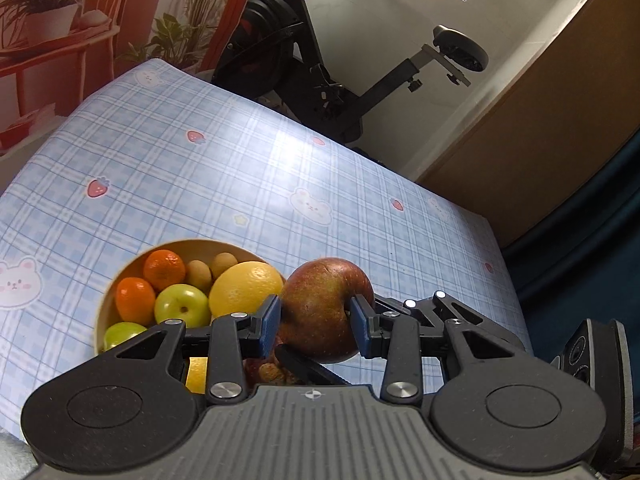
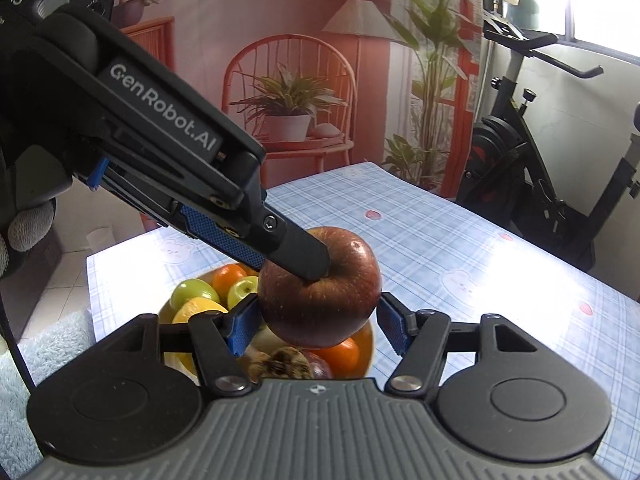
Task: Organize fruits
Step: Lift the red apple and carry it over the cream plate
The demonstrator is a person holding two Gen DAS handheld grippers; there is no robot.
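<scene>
A red apple (image 1: 320, 300) hangs just above a cream bowl (image 1: 101, 312) of fruit on the blue plaid tablecloth. My left gripper (image 1: 318, 322) is shut on the apple, one blue pad on its side and the other in its stem dimple. In the right wrist view the same apple (image 2: 320, 312) sits between the pads of my right gripper (image 2: 318, 326), which press on both its sides. The left gripper's finger (image 2: 296, 254) comes in from the upper left into the dimple. The bowl (image 2: 370, 346) holds oranges, green apples, a lemon (image 1: 244, 288) and small brown fruits.
The tablecloth (image 1: 240, 168) stretches away beyond the bowl with nothing on it. An exercise bike (image 1: 320, 80) stands past the table's far edge. A backdrop with printed plants and a chair (image 2: 288, 92) hangs behind. A pale rug (image 2: 52, 344) lies on the floor at the left.
</scene>
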